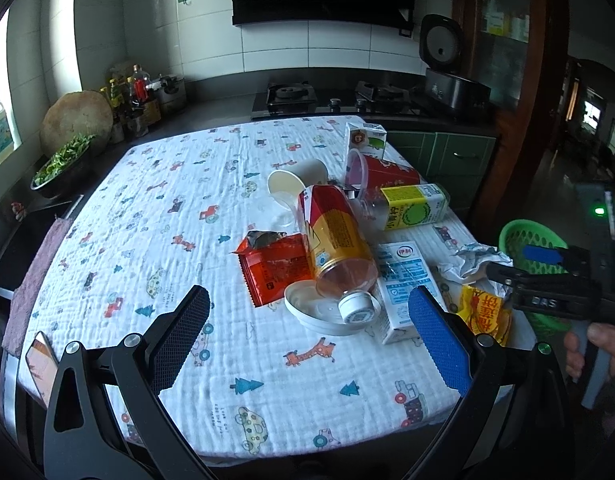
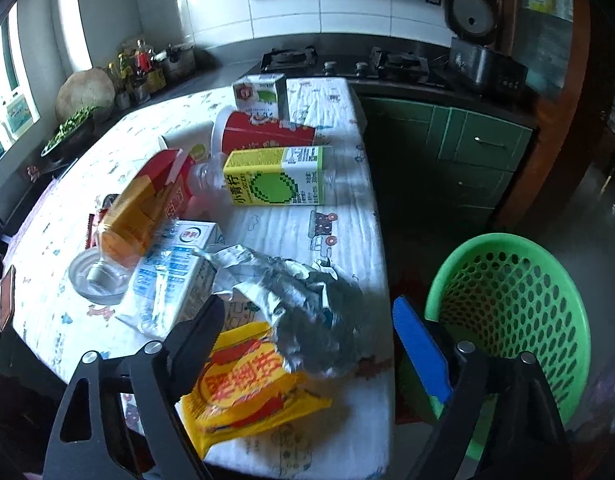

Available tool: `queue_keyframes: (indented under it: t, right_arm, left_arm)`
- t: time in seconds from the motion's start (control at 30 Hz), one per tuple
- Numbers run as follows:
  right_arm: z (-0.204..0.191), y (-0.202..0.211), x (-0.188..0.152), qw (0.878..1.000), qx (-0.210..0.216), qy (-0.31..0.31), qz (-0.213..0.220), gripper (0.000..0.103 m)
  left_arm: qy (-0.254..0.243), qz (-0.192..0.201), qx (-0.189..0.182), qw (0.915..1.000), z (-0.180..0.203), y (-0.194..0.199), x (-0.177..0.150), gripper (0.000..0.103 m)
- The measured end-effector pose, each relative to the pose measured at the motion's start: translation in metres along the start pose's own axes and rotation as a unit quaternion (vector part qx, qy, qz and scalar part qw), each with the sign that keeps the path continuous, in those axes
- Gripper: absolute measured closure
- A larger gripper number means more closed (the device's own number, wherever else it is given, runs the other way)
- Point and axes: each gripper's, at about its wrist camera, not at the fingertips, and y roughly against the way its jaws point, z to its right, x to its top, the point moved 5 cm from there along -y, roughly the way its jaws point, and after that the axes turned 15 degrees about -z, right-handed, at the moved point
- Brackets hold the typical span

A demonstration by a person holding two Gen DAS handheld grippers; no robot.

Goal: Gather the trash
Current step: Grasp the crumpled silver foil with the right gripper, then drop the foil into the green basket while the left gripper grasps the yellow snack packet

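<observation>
Trash lies on a printed tablecloth (image 1: 167, 216): a red-yellow bottle (image 1: 335, 236) on its side, a white lid (image 1: 323, 312), an orange wrapper (image 1: 275, 268), a white-blue milk carton (image 1: 403, 280), a yellow-green carton (image 1: 415, 206), a paper cup (image 1: 295, 182), a red cup (image 1: 387, 172), a yellow wrapper (image 2: 243, 384) and crumpled foil (image 2: 303, 308). My left gripper (image 1: 307, 340) is open above the near table, just short of the lid. My right gripper (image 2: 311, 340) is open around the foil and yellow wrapper. A green basket (image 2: 511, 300) stands right of the table.
A small carton (image 1: 365, 136) stands at the table's far edge. A phone (image 1: 41, 364) lies at the near left corner. A stove (image 1: 331, 100), a rice cooker (image 1: 447, 76), bottles and a bowl of greens (image 1: 63, 164) line the counter behind. Green cabinets (image 2: 467, 152) are right.
</observation>
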Motion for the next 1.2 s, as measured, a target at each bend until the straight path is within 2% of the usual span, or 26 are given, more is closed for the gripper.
queue_keyframes:
  t: [0.1, 0.2, 0.3, 0.37, 0.47, 0.8, 0.93, 1.2]
  right_arm:
    - [0.004, -0.013, 0.005, 1.0, -0.001, 0.003, -0.015, 0.024]
    - [0.008, -0.023, 0.008, 1.0, 0.001, 0.0, -0.028, 0.035]
    - [0.011, -0.024, 0.009, 0.999, 0.011, -0.006, -0.03, 0.05]
    - [0.012, -0.023, 0.009, 0.999, 0.016, -0.008, -0.029, 0.065]
    - [0.014, -0.017, 0.008, 0.999, 0.022, -0.013, -0.022, 0.071]
    - [0.035, 0.022, 0.0, 0.998, 0.025, -0.05, 0.02, 0.074]
    - [0.051, 0.039, -0.008, 0.997, 0.013, -0.072, 0.037, 0.074]
    - [0.089, 0.06, -0.033, 0.991, -0.015, -0.124, 0.053, 0.074]
  left_arm:
    - [-0.004, -0.002, -0.005, 1.0, 0.0, -0.003, 0.001, 0.005]
    - [-0.015, -0.004, -0.018, 0.9997, 0.004, -0.006, 0.001, 0.005]
    - [-0.034, -0.006, -0.031, 0.9989, 0.013, -0.008, 0.001, 0.005]
    - [-0.052, -0.008, -0.041, 0.9978, 0.022, -0.011, 0.001, 0.005]
    - [-0.075, -0.014, -0.067, 0.9948, 0.037, -0.014, -0.001, 0.006]
    - [-0.146, -0.037, -0.141, 0.9786, 0.091, -0.029, -0.007, 0.006]
    - [-0.18, -0.051, -0.162, 0.9689, 0.117, -0.038, -0.011, 0.006]
    - [-0.258, -0.07, -0.172, 0.948, 0.166, -0.058, -0.015, 0.006]
